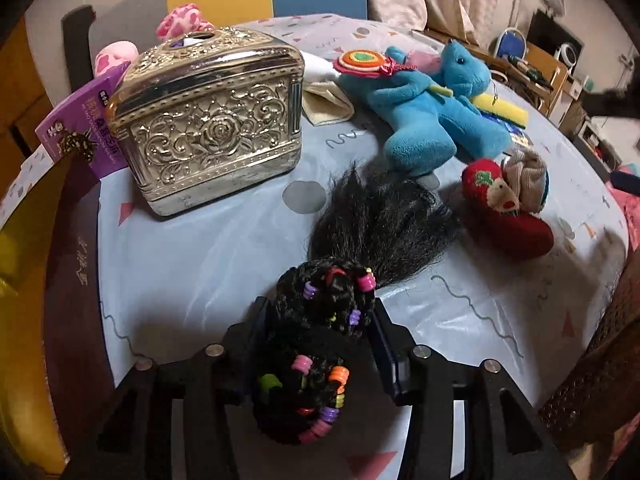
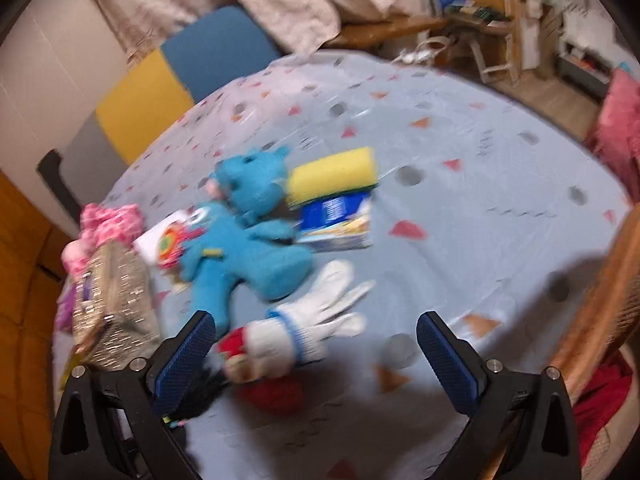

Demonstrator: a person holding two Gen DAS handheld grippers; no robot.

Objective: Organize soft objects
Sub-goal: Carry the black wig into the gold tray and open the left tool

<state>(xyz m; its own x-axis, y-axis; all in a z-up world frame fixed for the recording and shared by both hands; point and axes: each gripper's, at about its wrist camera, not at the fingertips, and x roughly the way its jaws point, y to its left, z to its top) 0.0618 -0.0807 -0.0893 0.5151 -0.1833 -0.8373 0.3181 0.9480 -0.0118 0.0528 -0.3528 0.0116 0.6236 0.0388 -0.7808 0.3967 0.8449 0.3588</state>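
My left gripper is shut on a black braided hairpiece with coloured beads; its loose black hair fans out on the tablecloth ahead. A blue plush animal lies beyond it, and a red knitted plush lies to the right. In the blurred right wrist view my right gripper is open and empty above the table. A white glove lies between its fingers, beside the red plush and the blue plush.
An embossed golden tissue box stands at the left, with a purple pack and pink plush behind it. A yellow sponge on a blue box lies past the blue plush. A wicker chair rises at the right.
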